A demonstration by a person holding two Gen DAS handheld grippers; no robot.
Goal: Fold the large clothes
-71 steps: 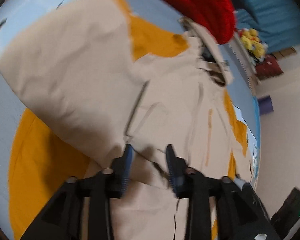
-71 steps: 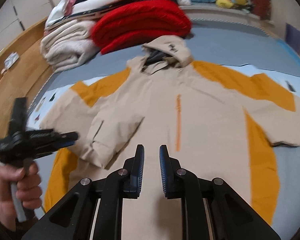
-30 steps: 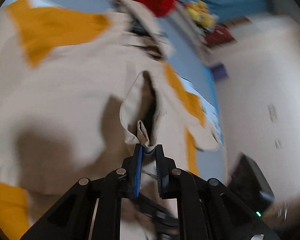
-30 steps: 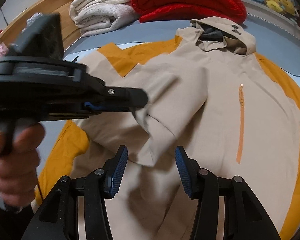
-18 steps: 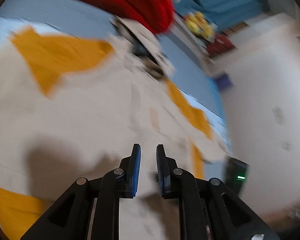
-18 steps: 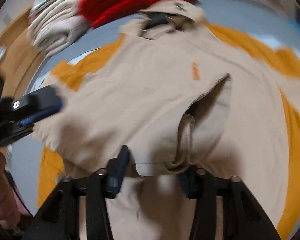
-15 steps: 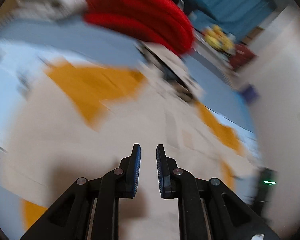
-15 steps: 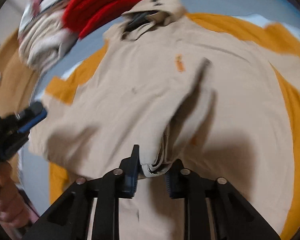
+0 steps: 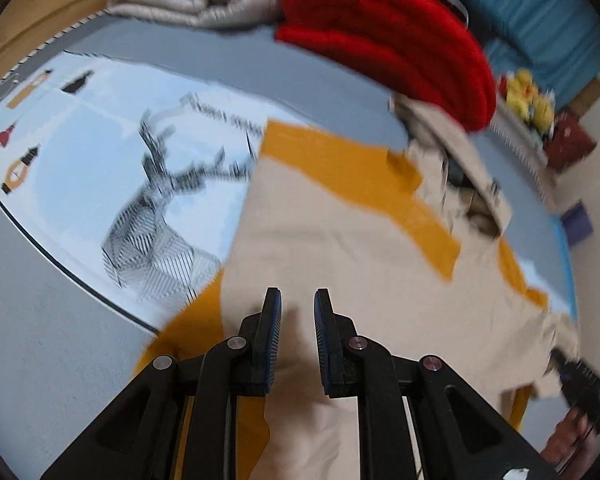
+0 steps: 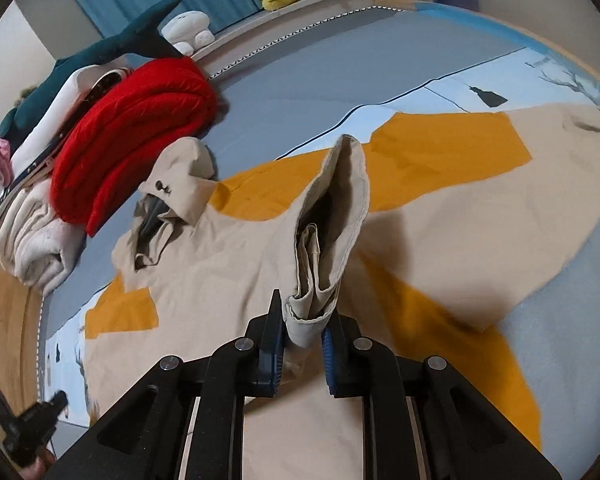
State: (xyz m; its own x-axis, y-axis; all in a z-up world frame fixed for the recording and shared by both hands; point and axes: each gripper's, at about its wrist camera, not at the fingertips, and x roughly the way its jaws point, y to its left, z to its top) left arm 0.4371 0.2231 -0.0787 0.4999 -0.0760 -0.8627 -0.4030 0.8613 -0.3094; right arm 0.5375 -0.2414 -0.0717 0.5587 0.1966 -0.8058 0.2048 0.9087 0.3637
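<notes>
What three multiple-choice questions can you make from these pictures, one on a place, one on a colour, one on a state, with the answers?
1. Where does the red blanket lie?
A. beyond the jacket's hood
B. on the floor
C. over the jacket's hem

2. What colour are the jacket's contrast panels?
A. green
B. orange
C. purple

3. What is between the right gripper's pads?
A. nothing
B. a toy
C. the sleeve cuff

Answers:
1 A, the blanket sits just past the hood on the bed.
2 B, orange patches show on the shoulders and sides.
3 C, the closing jaws pinch the bunched beige cuff.
</notes>
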